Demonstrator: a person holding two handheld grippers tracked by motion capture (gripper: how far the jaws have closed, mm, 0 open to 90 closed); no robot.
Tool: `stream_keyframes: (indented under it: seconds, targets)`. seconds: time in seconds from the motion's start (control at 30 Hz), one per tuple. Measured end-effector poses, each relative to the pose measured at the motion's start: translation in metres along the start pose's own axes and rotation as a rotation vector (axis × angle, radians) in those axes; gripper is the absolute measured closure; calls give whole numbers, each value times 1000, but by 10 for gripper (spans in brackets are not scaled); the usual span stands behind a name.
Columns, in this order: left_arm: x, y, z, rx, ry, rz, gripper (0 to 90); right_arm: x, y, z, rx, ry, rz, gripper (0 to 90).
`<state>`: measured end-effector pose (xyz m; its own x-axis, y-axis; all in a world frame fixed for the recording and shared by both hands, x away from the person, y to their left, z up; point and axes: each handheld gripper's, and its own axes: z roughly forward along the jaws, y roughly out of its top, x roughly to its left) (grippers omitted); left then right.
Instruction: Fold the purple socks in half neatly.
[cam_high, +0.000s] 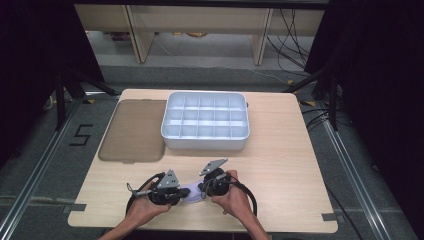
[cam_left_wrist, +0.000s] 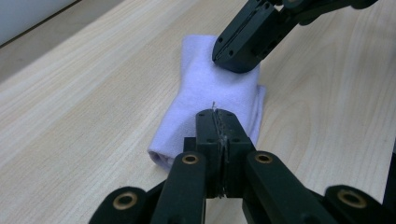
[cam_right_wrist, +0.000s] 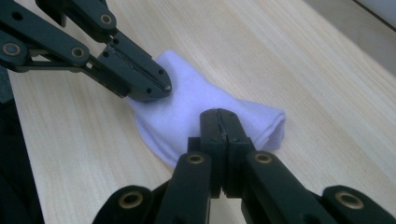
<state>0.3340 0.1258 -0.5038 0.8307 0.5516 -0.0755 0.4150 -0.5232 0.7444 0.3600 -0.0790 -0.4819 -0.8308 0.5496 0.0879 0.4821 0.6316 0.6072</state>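
Near the desk's front edge, both hand-held grippers, left and right, are clenched on the soft, light folded cloth, best held at its ends.

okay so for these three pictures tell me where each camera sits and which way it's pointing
High view: above the person's table edge, looking forward and down at the white divided plastic tray; forearms and both hands show.
Left gripper view: rides the left gripper, looking along closed jaws at the folded pale lilac cloth.
Right gripper view: rides the right gripper, facing the cloth from the opposite end.
Both gripper views share the cloth and the other gripper.
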Motion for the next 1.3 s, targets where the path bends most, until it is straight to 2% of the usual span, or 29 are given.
stream_keyframes:
  seconds: [0.07,0.13,0.17,0.2,0.23,0.3,0.33,0.37,0.43,0.47,0.5,0.53,0.57,0.6,0.63,0.67,0.7,0.77,0.83,0.87,0.9,0.93,1.0,1.03,1.1,1.13,1.17,1.23,1.3]
  targets:
    - [0,0,0,-1,-3,15,880,-1,0,-3,-14,-8,51,814]
    - [0,1,0,12,6,21,879,-4,1,-5,-33,-29,62,723]
    - [0,1,0,13,5,20,879,-6,2,-6,-35,-48,71,651]
    - [0,1,0,14,7,23,879,-8,3,-6,-31,-61,101,605]
    - [-1,1,0,7,3,14,878,-9,2,-4,-33,-61,108,588]
    - [-2,1,0,13,2,9,877,-12,2,-1,-19,-37,153,531]
    - [-2,1,0,13,1,10,876,-11,2,2,-18,-37,195,508]
    - [-2,1,0,13,1,8,876,-12,2,3,-7,-27,202,483]
    - [-1,1,0,21,-1,37,873,-14,2,8,15,23,233,450]
    - [-1,1,0,23,0,31,871,-15,1,11,30,25,237,439]
    - [-1,1,0,23,-2,36,869,-16,1,14,39,34,260,435]
    - [-2,1,0,15,-2,21,869,-15,0,15,52,36,299,435]
    - [-1,1,-1,27,0,31,867,-16,1,15,57,44,301,436]
    - [-2,0,-1,21,-5,25,865,-16,1,16,57,41,296,437]
    - [-1,0,-1,26,-12,32,863,-14,1,16,70,37,316,440]
    - [-1,0,-1,26,-6,31,862,-16,0,17,46,60,267,445]
    - [0,0,0,24,-10,23,861,-13,0,16,47,33,288,460]
    - [0,-1,-1,29,-14,30,858,-13,-1,17,48,49,294,506]
    - [0,-1,-1,28,-20,23,854,-13,-3,18,20,81,288,555]
    - [0,-1,-1,30,-28,25,854,-13,-3,18,20,81,288,555]
    - [0,-1,-1,30,-31,27,849,-16,-5,20,-3,117,282,584]
    - [0,-1,-1,30,-36,11,849,-16,-5,20,-3,117,282,584]
    - [1,-1,-1,23,-42,11,840,-16,-7,20,-15,122,293,597]
    - [2,-1,-2,30,-45,0,833,-17,-7,20,-15,117,290,637]
    - [1,-2,-2,16,-69,-10,796,-18,-9,21,-26,141,303,661]
    - [1,-2,-4,27,-70,-8,772,-18,-9,21,-28,151,310,673]
    - [0,-2,-4,12,-87,-30,742,-19,-10,22,-41,159,297,682]
    - [0,-2,-8,10,-71,-26,678,-18,-11,21,-34,176,335,690]
    - [2,-2,-14,-7,-58,-35,644,-20,-11,21,-44,173,310,696]
